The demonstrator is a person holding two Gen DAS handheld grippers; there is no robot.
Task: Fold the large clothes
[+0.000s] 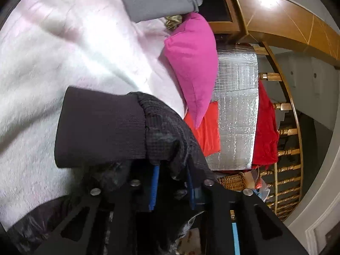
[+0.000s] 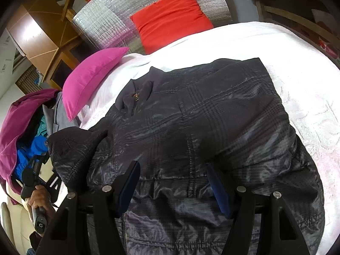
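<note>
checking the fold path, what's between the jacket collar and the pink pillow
Only bare white blanket. In the right wrist view the jacket collar and the pink pillow lie apart, with nothing else on that strip.

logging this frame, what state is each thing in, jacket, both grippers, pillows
dark plaid jacket: spread front up on the white blanket, zipped at the collar, one sleeve lifted
left hand-held gripper: shut on the sleeve cuff
right hand-held gripper: open, over the jacket's lower part
pink pillow: lying at the blanket's edge
red pillow: leaning on the silver foil panel
</note>
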